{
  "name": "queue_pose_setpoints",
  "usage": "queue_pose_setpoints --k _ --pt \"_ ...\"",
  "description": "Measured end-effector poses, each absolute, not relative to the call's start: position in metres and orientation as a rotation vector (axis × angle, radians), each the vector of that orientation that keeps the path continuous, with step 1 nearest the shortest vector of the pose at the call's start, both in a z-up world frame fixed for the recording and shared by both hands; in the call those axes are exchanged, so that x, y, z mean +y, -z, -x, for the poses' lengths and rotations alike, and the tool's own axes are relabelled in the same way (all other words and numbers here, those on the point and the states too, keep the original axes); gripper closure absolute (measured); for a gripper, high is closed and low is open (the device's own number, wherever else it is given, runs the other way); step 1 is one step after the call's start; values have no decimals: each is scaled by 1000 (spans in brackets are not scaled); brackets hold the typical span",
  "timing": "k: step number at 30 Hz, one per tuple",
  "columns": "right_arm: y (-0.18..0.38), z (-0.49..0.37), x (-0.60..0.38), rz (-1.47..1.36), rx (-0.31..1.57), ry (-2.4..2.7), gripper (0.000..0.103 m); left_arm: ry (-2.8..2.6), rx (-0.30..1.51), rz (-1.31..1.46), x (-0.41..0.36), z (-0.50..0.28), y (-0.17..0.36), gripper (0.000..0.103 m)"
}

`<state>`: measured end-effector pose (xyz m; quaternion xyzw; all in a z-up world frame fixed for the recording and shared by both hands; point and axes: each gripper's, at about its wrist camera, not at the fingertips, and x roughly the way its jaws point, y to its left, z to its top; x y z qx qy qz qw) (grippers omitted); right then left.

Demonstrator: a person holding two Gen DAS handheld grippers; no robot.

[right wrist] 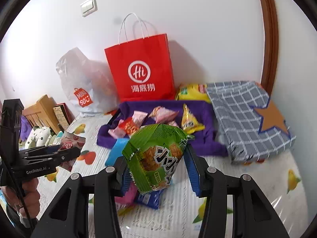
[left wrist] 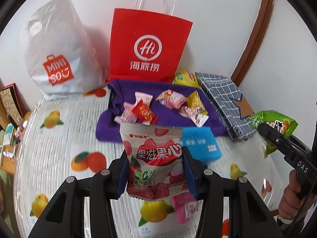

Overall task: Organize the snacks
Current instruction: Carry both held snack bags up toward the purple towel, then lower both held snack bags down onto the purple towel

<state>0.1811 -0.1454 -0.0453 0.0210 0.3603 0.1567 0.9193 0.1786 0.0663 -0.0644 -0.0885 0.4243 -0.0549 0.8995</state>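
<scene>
My left gripper point(left wrist: 155, 164) is shut on a white and red lychee gummy packet point(left wrist: 153, 158) and holds it above the table. It also shows in the right wrist view point(right wrist: 70, 141). My right gripper point(right wrist: 156, 164) is shut on a green snack packet point(right wrist: 156, 154), also seen at the right edge of the left wrist view point(left wrist: 275, 128). Several small wrapped snacks point(left wrist: 170, 105) lie on a purple cloth point(left wrist: 111, 123) behind both packets. A red paper bag point(left wrist: 148, 45) stands upright against the wall.
A white MINISO plastic bag point(left wrist: 55, 53) stands left of the red bag. A checked grey box point(right wrist: 249, 117) lies at the right, a yellow packet point(right wrist: 190, 92) behind it. A blue packet point(left wrist: 200, 144) and pink packets point(left wrist: 184, 206) lie on the fruit-print tablecloth point(left wrist: 59, 138).
</scene>
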Motion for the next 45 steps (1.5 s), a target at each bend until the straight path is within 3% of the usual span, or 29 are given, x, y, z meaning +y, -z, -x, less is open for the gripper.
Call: queue_pose_setpoints --k 16,31,39,45 --pt "30 -271 -132 -74 742 -306 55 111 829 125 63 -275 18 57" --pt "50 -367 -104 -115 772 -347 55 78 909 156 87 -354 70 57" --pt "102 -393 -99 -90 871 -368 55 62 941 157 96 -366 90 57" --pt "107 -396 -106 -78 872 -377 55 66 964 144 89 -370 100 57"
